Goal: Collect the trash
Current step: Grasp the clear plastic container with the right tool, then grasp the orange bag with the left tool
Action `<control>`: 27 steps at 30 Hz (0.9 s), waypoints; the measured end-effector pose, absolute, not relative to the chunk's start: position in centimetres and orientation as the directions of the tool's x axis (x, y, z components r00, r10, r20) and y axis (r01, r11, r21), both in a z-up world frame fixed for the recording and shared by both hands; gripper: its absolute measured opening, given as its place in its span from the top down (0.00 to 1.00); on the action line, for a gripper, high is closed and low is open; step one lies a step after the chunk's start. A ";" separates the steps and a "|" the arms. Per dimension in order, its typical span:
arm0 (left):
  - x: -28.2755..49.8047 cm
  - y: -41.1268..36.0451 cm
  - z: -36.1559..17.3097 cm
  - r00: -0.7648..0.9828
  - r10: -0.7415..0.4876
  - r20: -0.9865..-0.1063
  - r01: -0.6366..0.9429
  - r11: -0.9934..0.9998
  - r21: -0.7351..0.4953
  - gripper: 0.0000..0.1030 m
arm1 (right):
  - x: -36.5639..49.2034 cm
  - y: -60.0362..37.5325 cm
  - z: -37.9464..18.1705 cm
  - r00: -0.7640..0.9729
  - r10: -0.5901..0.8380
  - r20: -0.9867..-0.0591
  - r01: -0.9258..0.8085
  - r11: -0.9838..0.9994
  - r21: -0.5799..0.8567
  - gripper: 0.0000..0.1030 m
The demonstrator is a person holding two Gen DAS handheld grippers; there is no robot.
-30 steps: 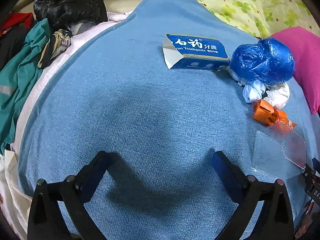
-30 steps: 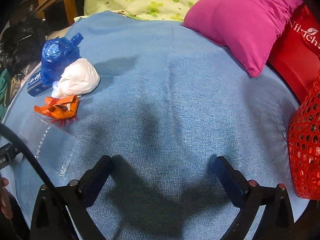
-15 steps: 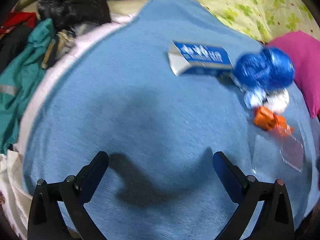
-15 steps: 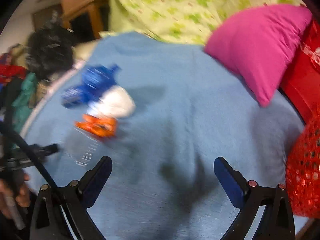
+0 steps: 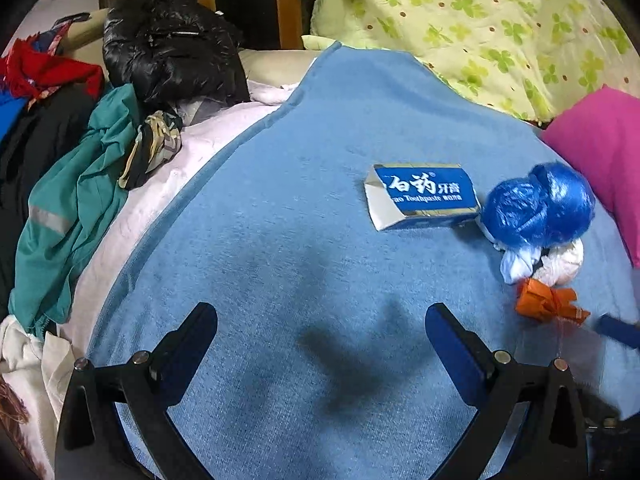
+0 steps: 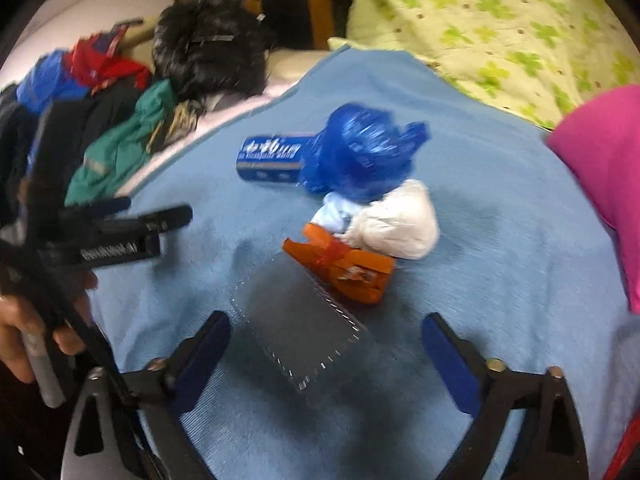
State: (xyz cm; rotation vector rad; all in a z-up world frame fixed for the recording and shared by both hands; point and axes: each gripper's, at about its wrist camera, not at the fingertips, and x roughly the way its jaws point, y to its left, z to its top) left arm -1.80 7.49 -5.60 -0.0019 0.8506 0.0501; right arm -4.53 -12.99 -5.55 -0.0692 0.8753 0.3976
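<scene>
Both tongs angled down: left tongs [image 5: 320,340] wide open, empty. Right tongs [image 6: 326,350] just narrowing, gripping nothing.

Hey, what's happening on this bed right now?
A person is clearing trash off a blue blanket with a handheld tool in each hand. The right tool has just been closing partway and is lined up on a clear plastic wrapper, not yet gripping it. The left tool is open over bare blanket. An orange wrapper, a white wad, a blue bag and a toothpaste box lie untouched.
</scene>
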 end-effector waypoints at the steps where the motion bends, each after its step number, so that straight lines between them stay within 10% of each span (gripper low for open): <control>1: -1.5 7.5 -5.8 0.657 0.042 -0.753 -0.048 0.999 0.014 0.00 | -4.3 -12.6 -6.2 0.564 0.307 -0.766 -0.373 0.923 0.095 0.20; 3: -1.4 7.5 -6.0 0.653 0.035 -0.757 -0.047 0.999 0.006 0.00 | -3.9 -12.4 -7.0 0.540 0.312 -0.782 -0.373 0.921 0.110 0.32; 27: -2.4 -2.1 -4.3 0.665 -0.306 -0.682 0.338 0.937 -0.091 0.03 | -8.7 -26.6 -2.4 0.703 0.196 -0.684 -0.016 0.965 0.260 0.34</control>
